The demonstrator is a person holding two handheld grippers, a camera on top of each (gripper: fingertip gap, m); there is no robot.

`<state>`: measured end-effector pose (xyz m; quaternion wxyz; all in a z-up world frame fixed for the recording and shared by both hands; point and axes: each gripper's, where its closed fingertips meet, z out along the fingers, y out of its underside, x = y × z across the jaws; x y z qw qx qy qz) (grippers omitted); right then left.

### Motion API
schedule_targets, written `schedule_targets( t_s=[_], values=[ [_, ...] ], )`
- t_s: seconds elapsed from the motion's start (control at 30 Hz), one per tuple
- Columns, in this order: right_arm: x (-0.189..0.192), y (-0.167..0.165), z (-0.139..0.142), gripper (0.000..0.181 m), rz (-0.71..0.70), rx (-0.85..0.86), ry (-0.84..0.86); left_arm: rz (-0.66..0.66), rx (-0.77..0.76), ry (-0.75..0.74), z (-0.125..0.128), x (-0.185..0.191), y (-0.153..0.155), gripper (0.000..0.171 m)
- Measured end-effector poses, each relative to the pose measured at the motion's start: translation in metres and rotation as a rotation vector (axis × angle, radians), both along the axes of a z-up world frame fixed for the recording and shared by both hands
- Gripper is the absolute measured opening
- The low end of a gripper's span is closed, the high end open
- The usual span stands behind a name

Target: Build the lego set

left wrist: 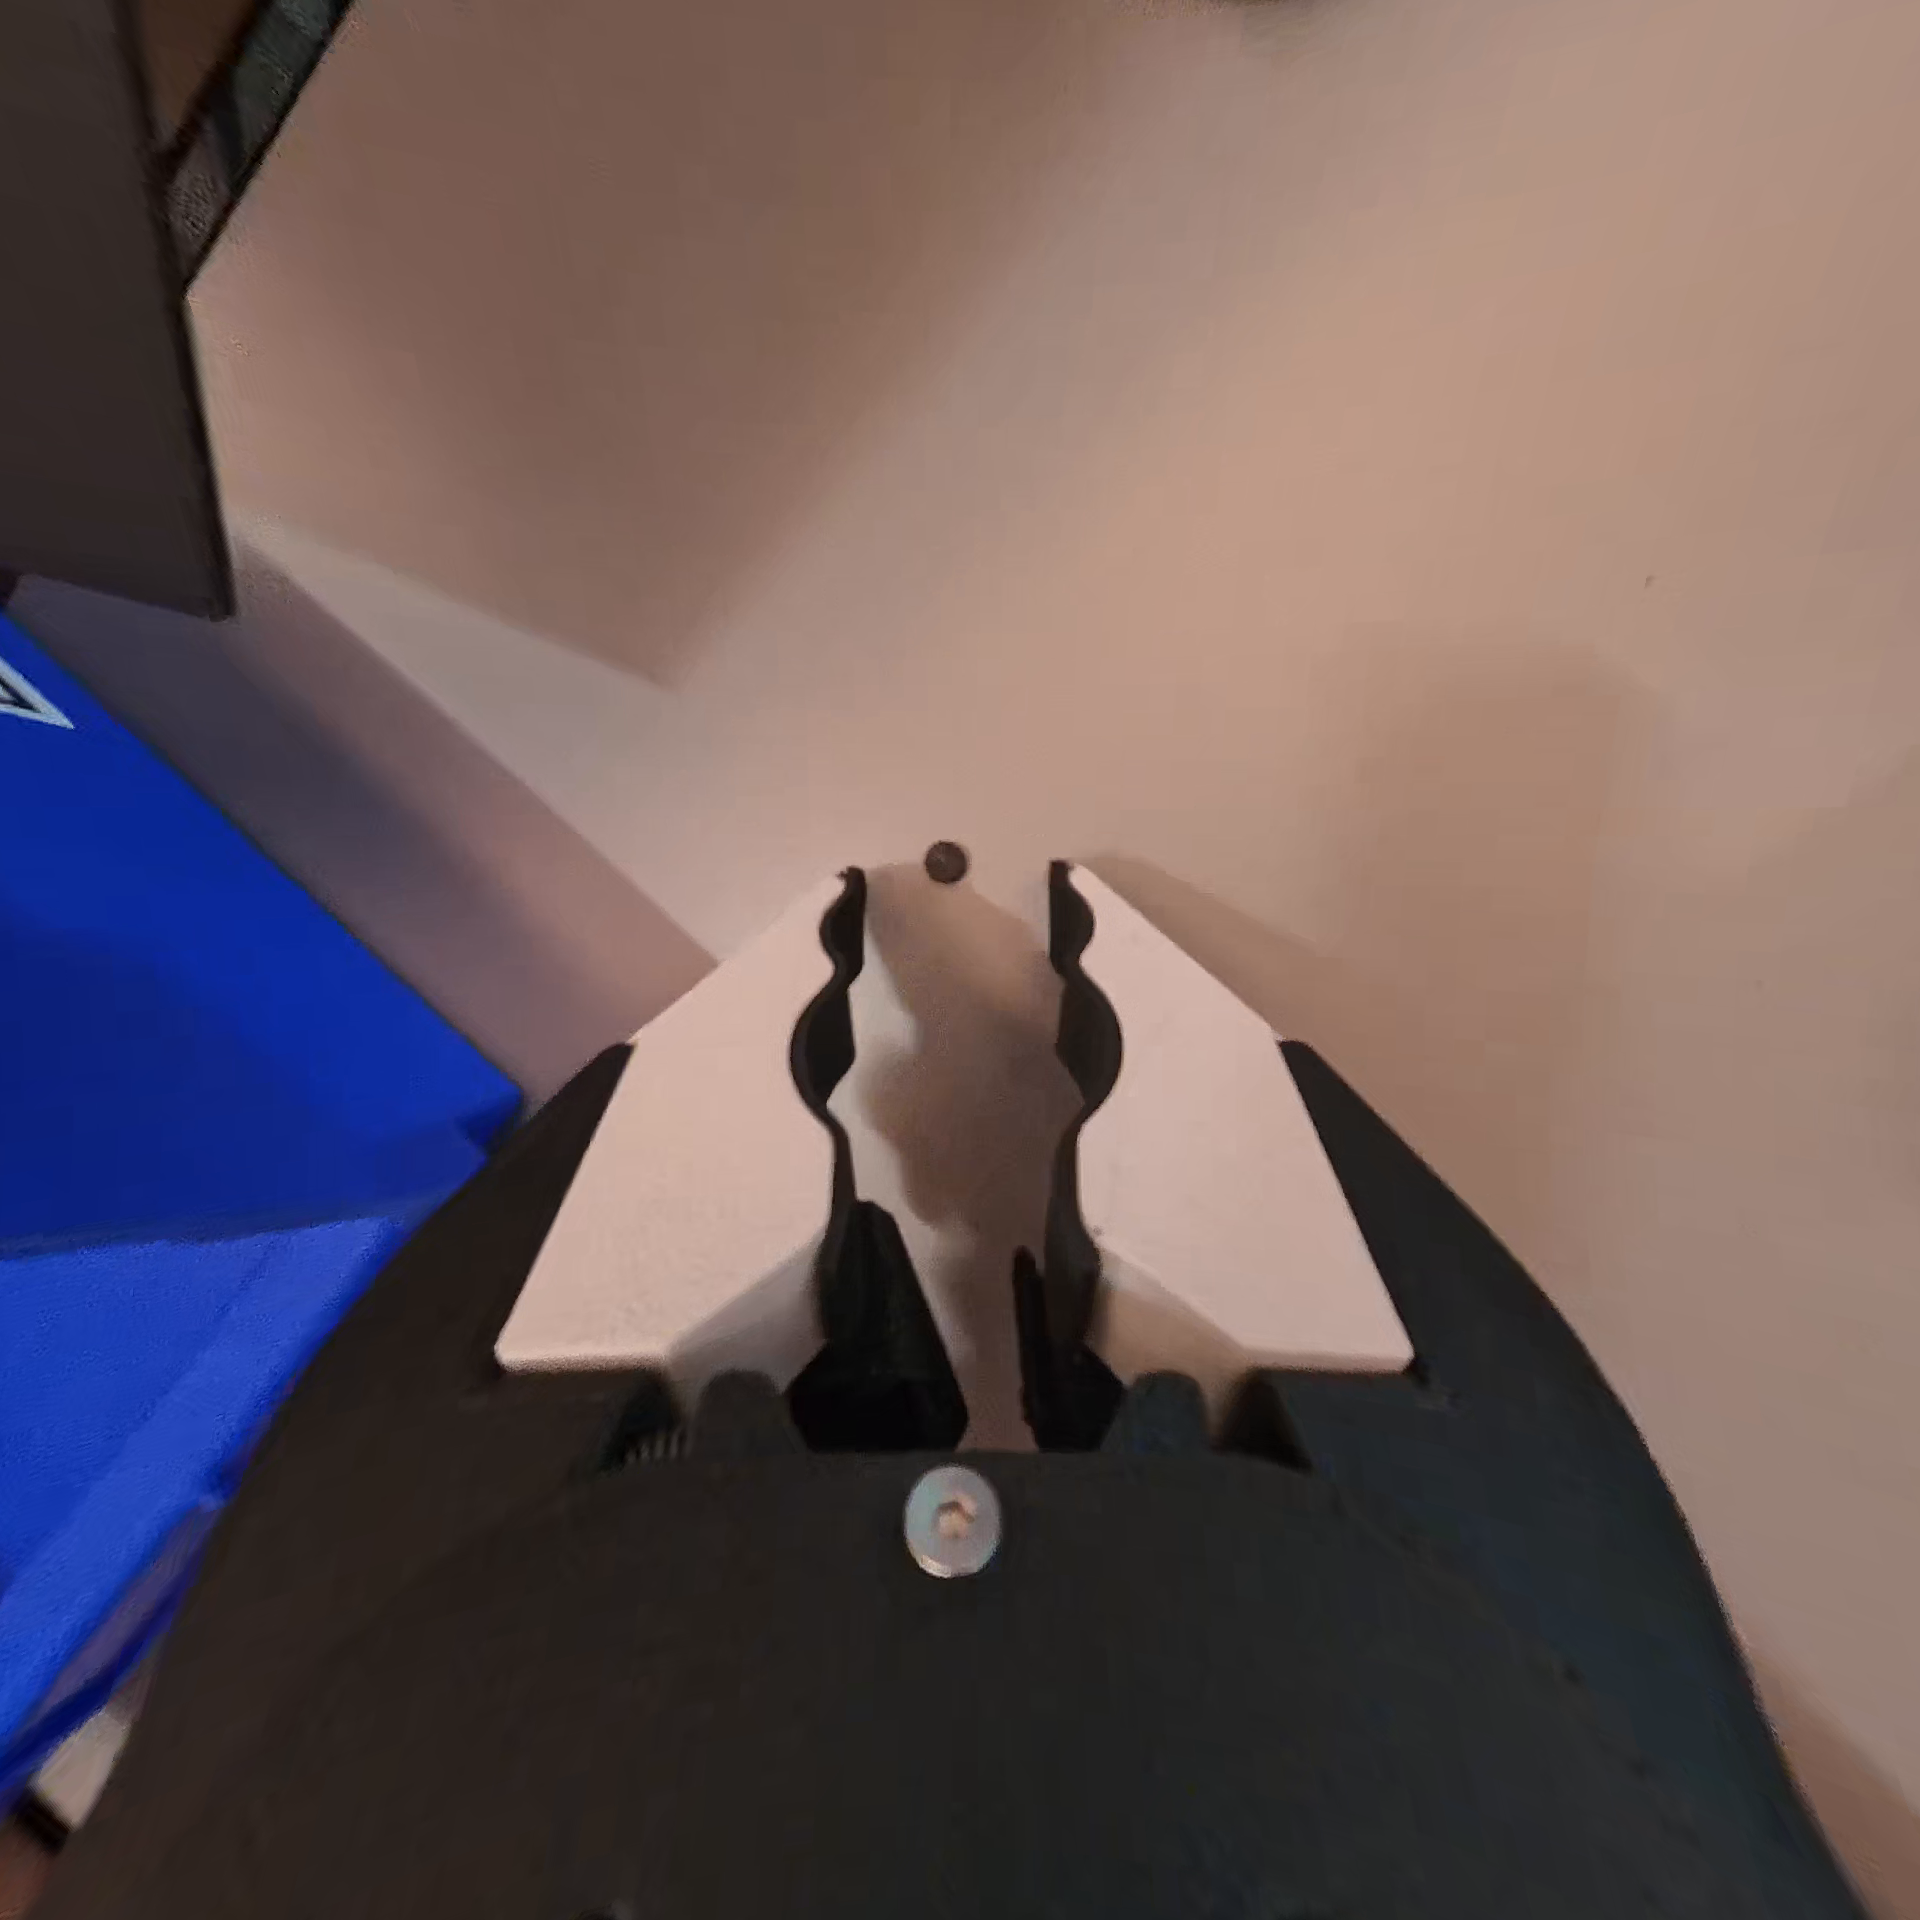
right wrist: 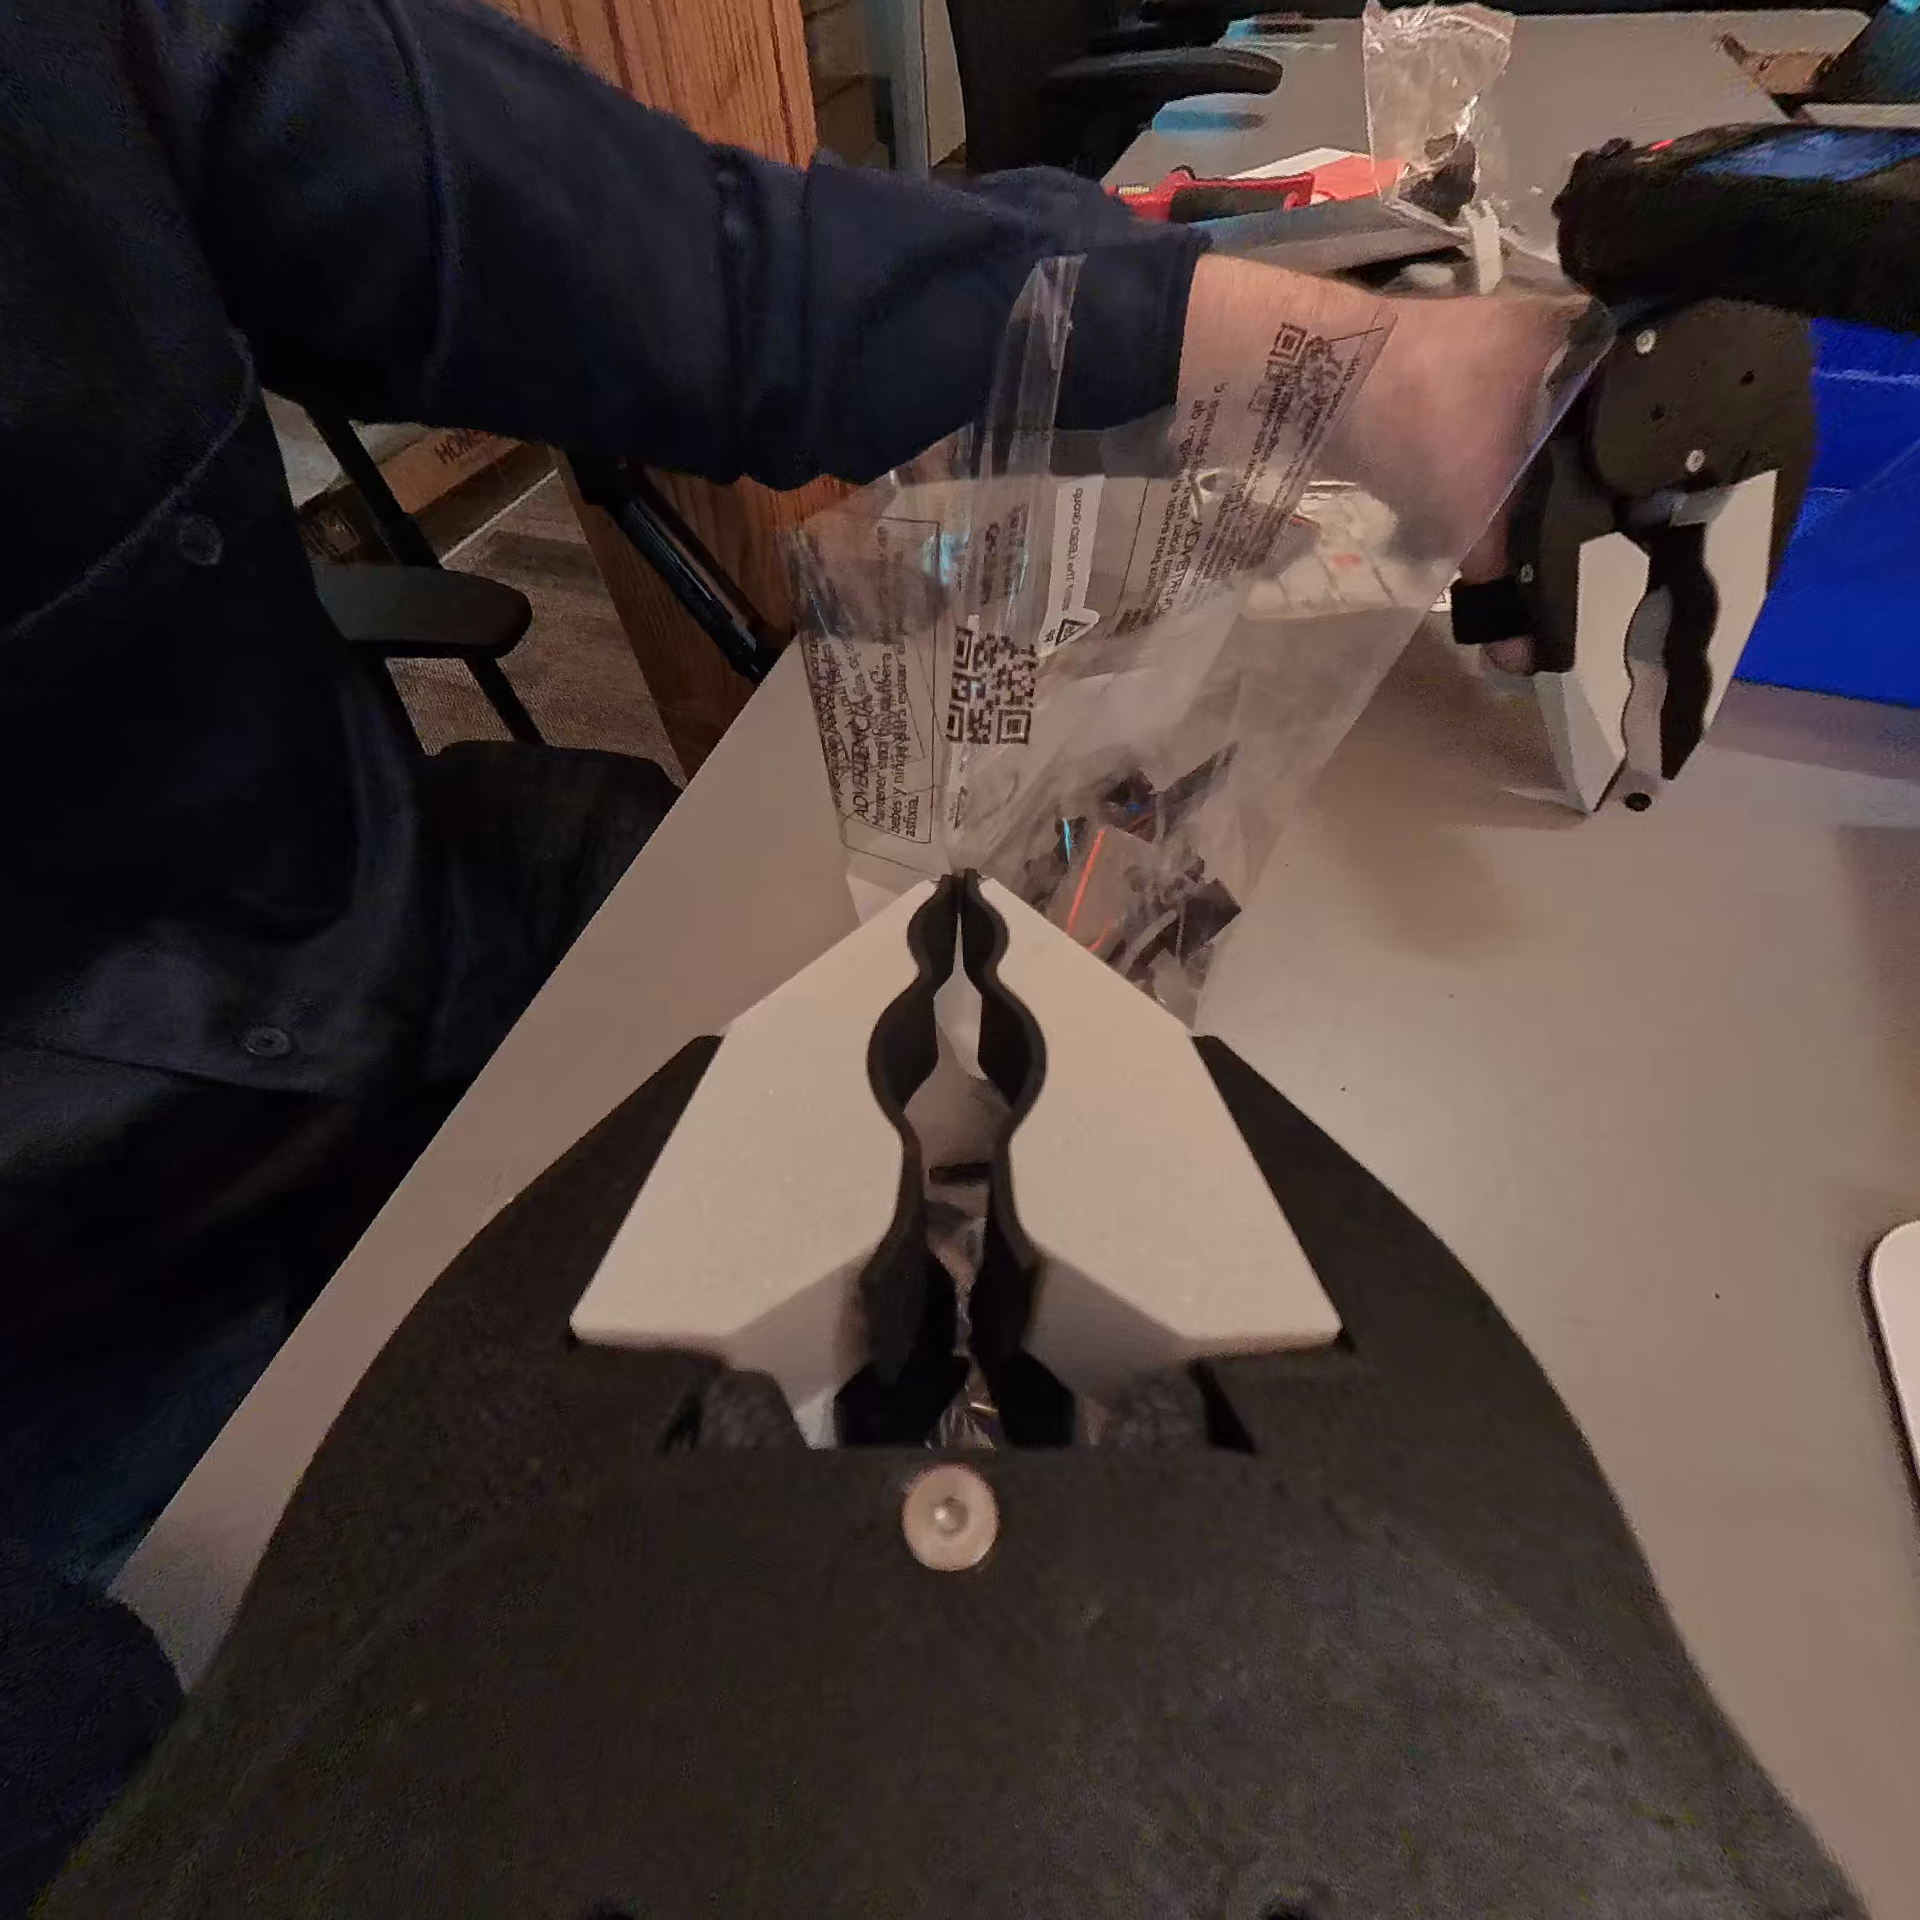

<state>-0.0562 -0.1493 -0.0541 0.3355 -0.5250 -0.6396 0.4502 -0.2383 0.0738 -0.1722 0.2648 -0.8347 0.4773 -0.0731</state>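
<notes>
My right gripper point(right wrist: 961, 883) is shut on the lower edge of a clear printed plastic bag point(right wrist: 1101, 623) and holds it up over the grey table point(right wrist: 1455, 1143). Small dark lego pieces point(right wrist: 1132, 873) sit in the bag's bottom. My left gripper point(left wrist: 956, 883) is open and empty, pointing down at the table. A small dark round thing point(left wrist: 945, 860) lies on the table just beyond its fingertips. The left gripper also shows in the right wrist view point(right wrist: 1647, 774), held in a person's hand behind the bag, apart from it.
A blue box point(left wrist: 156, 987) stands to the left of the left gripper and shows at the far right in the right wrist view point(right wrist: 1860, 499). A second clear bag point(right wrist: 1439, 104) and a red tool point(right wrist: 1216, 192) lie at the back. The table edge point(right wrist: 582, 1039) runs beside the person's dark sleeve. Tip to tip, the grippers are about 30 cm apart.
</notes>
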Motion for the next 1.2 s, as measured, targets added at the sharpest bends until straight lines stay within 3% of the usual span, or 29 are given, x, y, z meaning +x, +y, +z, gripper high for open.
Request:
schedule_targets(
  t_s=[0.2,0.4,0.73,1.2],
  values=[
    [0.0017,0.0042,0.0009,0.0,-0.017,-0.008,0.009,0.003,-0.044,-0.096,-0.0029,0.0001,0.0021,0.026],
    [0.002,0.0062,-0.0002,0.0,-0.025,-0.012,0.008,0.0,-0.024,-0.088,-0.0033,-0.0037,0.0069,0.006],
    [0.0023,0.0067,-0.0005,0.0,-0.026,-0.013,0.006,-0.001,-0.041,-0.172,-0.0025,-0.0007,0.0035,0.019],
    [0.0016,0.0058,-0.0006,0.0,-0.024,-0.004,0.0,0.017,0.003,-0.14,-0.0016,0.0013,0.0096,0.005]
  ],
)
